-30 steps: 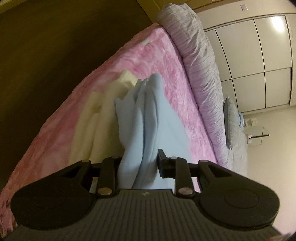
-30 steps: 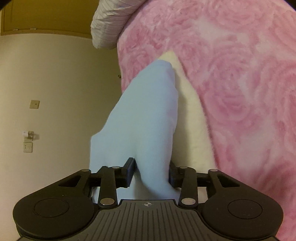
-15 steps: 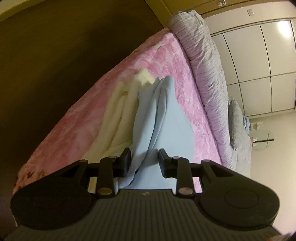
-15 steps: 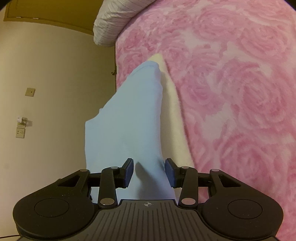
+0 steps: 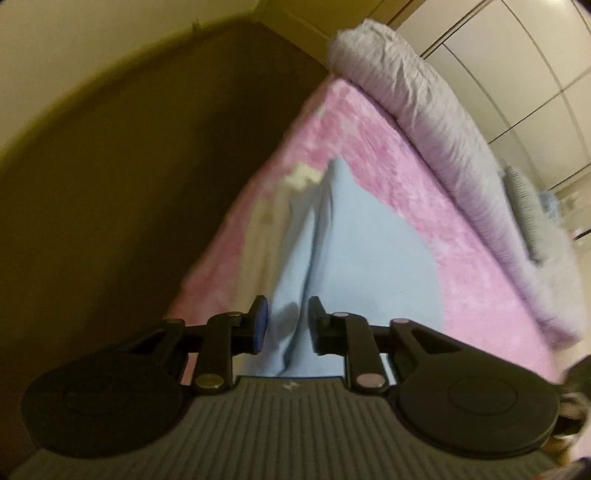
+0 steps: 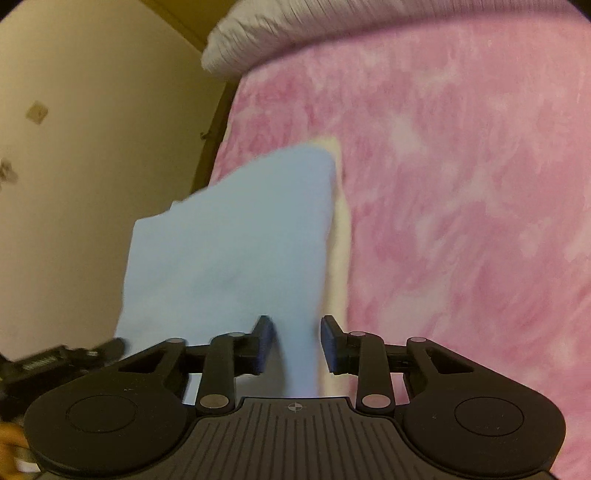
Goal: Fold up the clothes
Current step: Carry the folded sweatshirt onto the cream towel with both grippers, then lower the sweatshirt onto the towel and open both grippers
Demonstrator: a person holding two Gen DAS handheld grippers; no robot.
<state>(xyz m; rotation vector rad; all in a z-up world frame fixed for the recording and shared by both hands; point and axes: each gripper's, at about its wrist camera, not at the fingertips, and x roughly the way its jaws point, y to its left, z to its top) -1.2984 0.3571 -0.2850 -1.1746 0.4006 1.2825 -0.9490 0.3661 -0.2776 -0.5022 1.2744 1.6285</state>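
Blue cloth [image 6: 236,236] on pink blanket [image 6: 461,184]

L claw [image 5: 284,325], R claw [image 6: 297,343]: both angled down, jaws closing.

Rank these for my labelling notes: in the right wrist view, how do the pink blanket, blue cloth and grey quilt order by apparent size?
1. pink blanket
2. blue cloth, though it is nearer the camera
3. grey quilt, only partly in view

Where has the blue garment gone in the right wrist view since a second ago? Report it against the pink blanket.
Yes: the blue garment has spread wider toward the wall and lies flatter beside the pink blanket.
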